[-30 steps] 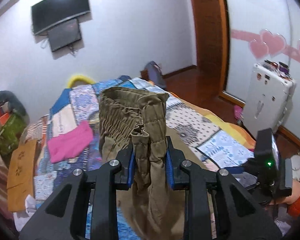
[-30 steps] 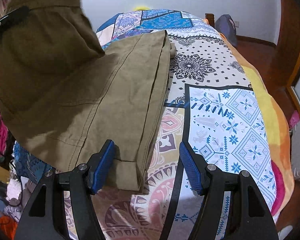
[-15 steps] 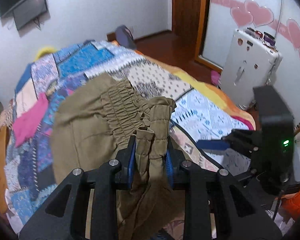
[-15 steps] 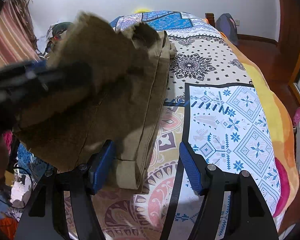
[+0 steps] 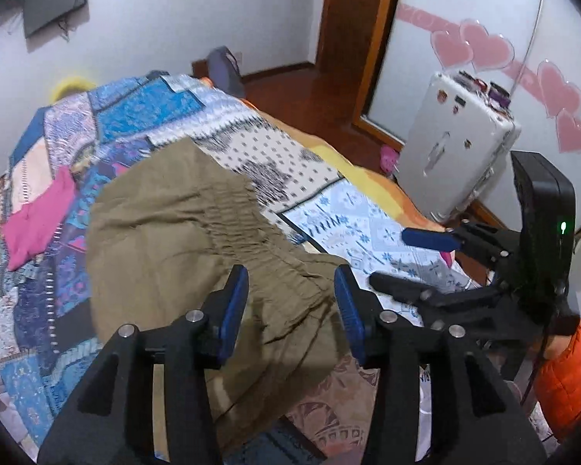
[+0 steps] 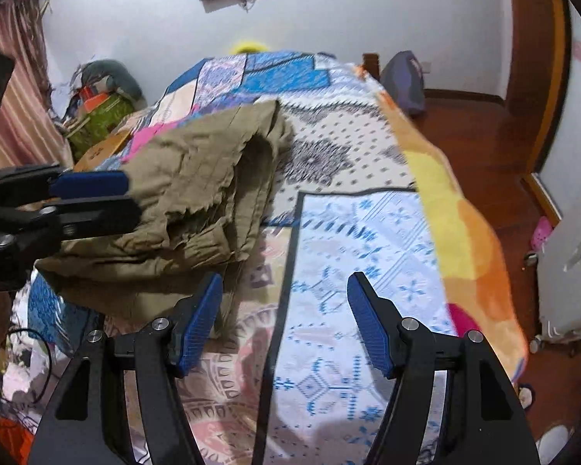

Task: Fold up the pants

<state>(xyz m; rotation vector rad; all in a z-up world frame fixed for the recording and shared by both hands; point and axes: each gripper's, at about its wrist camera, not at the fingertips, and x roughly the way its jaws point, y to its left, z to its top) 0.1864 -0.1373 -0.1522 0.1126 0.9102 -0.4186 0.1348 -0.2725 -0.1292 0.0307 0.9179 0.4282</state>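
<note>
The olive-brown pants (image 5: 166,240) lie folded over on the patterned bedspread (image 5: 143,116), their elastic waistband (image 5: 251,232) on top and towards me. My left gripper (image 5: 290,306) is open and hangs just above the waistband's near edge, holding nothing. In the right wrist view the pants (image 6: 197,193) lie as a folded pile left of centre. My right gripper (image 6: 284,321) is open and empty over the bedspread (image 6: 348,240), right of the pile. The left gripper's fingers (image 6: 89,184) show at the left, next to the pile.
A pink cloth (image 5: 38,221) lies on the bed's far left. A white suitcase (image 5: 453,155) stands on the wooden floor right of the bed. A backpack (image 5: 222,69) sits by the far wall. Bags and clutter (image 6: 97,108) are piled left of the bed.
My left gripper carried the waistband forward and down over the legs, then opened and let it go. The pants now lie folded in half. The right gripper stayed open and pulled back slightly.
</note>
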